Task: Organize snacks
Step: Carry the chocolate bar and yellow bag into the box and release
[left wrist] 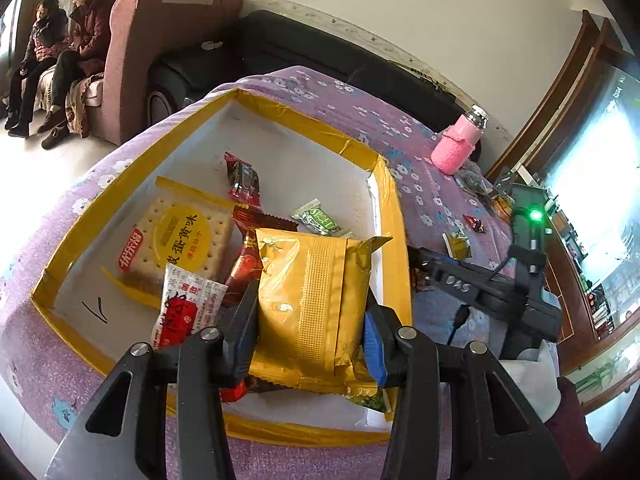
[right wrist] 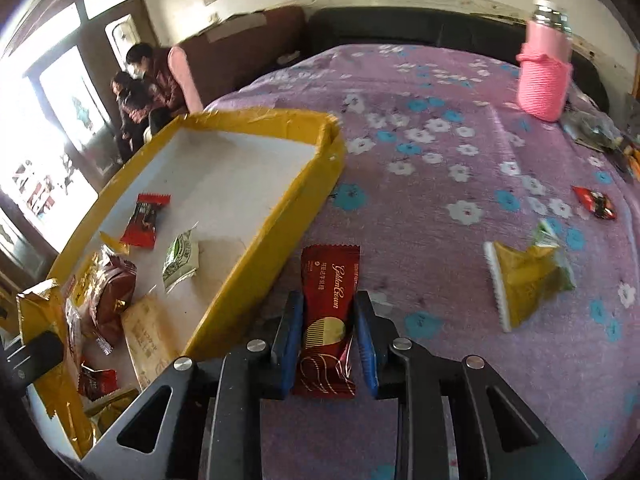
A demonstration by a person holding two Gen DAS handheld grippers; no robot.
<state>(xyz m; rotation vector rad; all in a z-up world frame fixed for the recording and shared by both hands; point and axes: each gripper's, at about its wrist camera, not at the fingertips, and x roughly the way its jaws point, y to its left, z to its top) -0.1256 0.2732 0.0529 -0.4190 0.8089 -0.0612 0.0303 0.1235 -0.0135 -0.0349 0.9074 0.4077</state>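
Left tongs (left wrist: 310, 312) clamp a gold foil snack pack (left wrist: 316, 308) by its two long edges, seam side facing the cam, and hold it over the near-right corner of the yellow-rimmed tray (left wrist: 394, 216). Prob positioned for a drop: the pack hangs inside the rim, above the pile already there, i.e. cracker pack (left wrist: 182, 236), white-and-red sachet (left wrist: 188, 304), small green candy (left wrist: 316, 220) and a red candy (left wrist: 242, 178) farther back. Edge grip makes sense, since the flat foil gives the pads firm sides to pinch.

Right tongs (right wrist: 328, 336) are narrow, pads against both sides of a dark red wafer bar (right wrist: 328, 316) lying lengthwise between them on the purple flowered cloth (right wrist: 440, 92), just beside the tray's outer wall. Looks like a pinch across the bar's short width, so it can lift straight up and swing left over the rim. Can't tell if it's off the cloth yet.

Still loose on the tabletop: a yellow-green packet (right wrist: 528, 276) to the right and a small red-black candy (right wrist: 596, 202) farther out, well apart from the tray. Pink-sleeved bottle (right wrist: 544, 76) at the far edge isn't a snack, prob stays.
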